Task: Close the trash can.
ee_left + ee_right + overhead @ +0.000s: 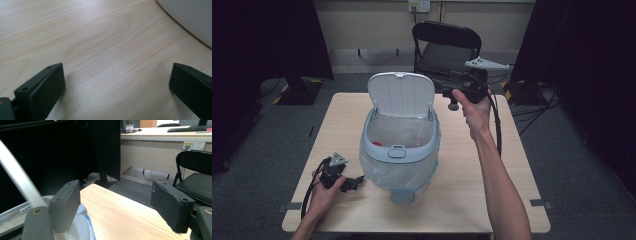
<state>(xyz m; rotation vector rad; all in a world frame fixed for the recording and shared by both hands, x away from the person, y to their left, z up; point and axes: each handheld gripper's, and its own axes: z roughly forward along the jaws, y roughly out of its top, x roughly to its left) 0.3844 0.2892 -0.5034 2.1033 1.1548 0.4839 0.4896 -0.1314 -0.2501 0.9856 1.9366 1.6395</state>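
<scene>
Right claw (447,96) released, empty, just behind bin (399,150), beside raised lid (400,94). Left claw (357,182) released on tabletop (472,190), just left of bin. Probably light, stiff, slippery plastic; soft liner; best gripped at lid edge.

High view looks down; gripper views skim the table (462,165) closely.

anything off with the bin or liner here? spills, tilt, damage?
Nothing stands out. The bin stands upright on the table with its lid raised and the clear liner draped down its outside. A small red item lies inside. Both the left gripper and right gripper are open and empty.
</scene>
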